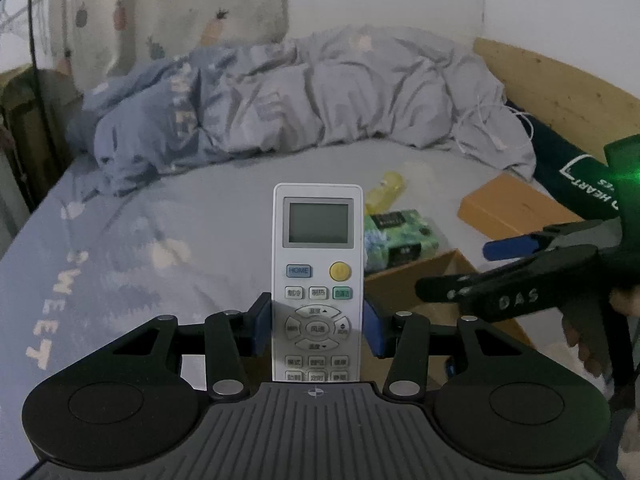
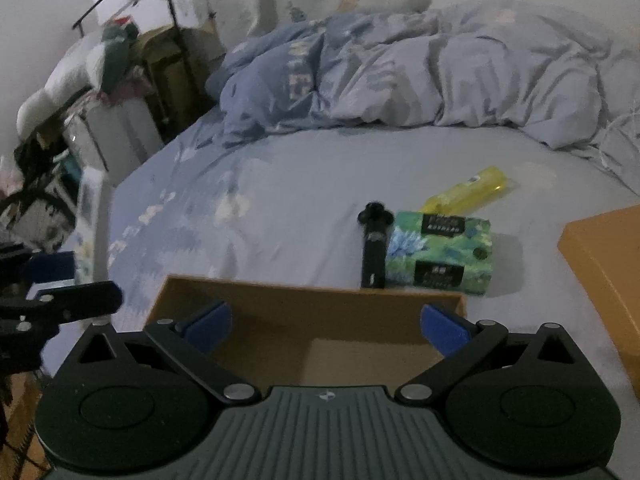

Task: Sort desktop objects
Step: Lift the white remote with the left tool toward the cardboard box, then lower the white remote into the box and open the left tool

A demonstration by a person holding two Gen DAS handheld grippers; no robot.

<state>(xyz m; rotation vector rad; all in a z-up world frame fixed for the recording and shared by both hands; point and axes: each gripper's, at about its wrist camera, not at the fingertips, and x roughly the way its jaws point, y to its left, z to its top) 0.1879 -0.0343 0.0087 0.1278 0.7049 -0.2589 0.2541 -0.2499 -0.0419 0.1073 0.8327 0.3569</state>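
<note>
- left gripper: blue pads closed against both long edges of a white remote control, gripping its lower, button end; the remote stands upright between them, screen end pointing away, lifted above the bed.
- right gripper: fingers spread wide with nothing between the blue pads; it hangs over the near part of an open cardboard box. in the left wrist view it shows at the right edge, side-on, with a hand below it.
- open cardboard box: sits on the near edge of the bed, directly under the right gripper; what shows of its inside is bare.
- black cylindrical object: lies just beyond the box's far wall, touching the left side of a green patterned pack.
- green patterned pack: lies on the sheet just beyond the box, to the right of the black object.
- yellow wrapped item: lies just behind the green pack, angled to the far right.
- orange-brown flat box: lies at the right, apart from the pack.
- blue-grey bed sheet: covers the bed; a crumpled duvet is heaped along the far side.
</note>
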